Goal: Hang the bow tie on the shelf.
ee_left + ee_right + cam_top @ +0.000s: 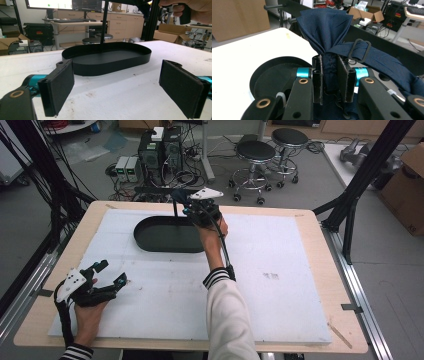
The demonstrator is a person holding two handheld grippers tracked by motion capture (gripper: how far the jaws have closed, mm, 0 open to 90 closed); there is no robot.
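Note:
My right gripper [333, 77] is shut on the knot of a navy blue bow tie [324, 27]. Its fabric fans out above the pads, and its strap with a black slider buckle [360, 50] trails off to the right. In the high view this gripper [201, 211] hangs over the right end of a black oval tray [150, 240], which also lies below the jaws in the right gripper view [265, 75]. My left gripper [112, 274] rests at the table's near left, open and holding nothing. Its pads [60, 87] stand wide apart, facing the tray [112, 67].
A white board [280, 280] covers most of the wooden table [325, 285]. Beyond the far edge stand two stools [256, 152], computer towers [160, 150] and tangled cables. Black frame posts [360, 185] rise at the right, and a cardboard box [407, 185] sits on the floor.

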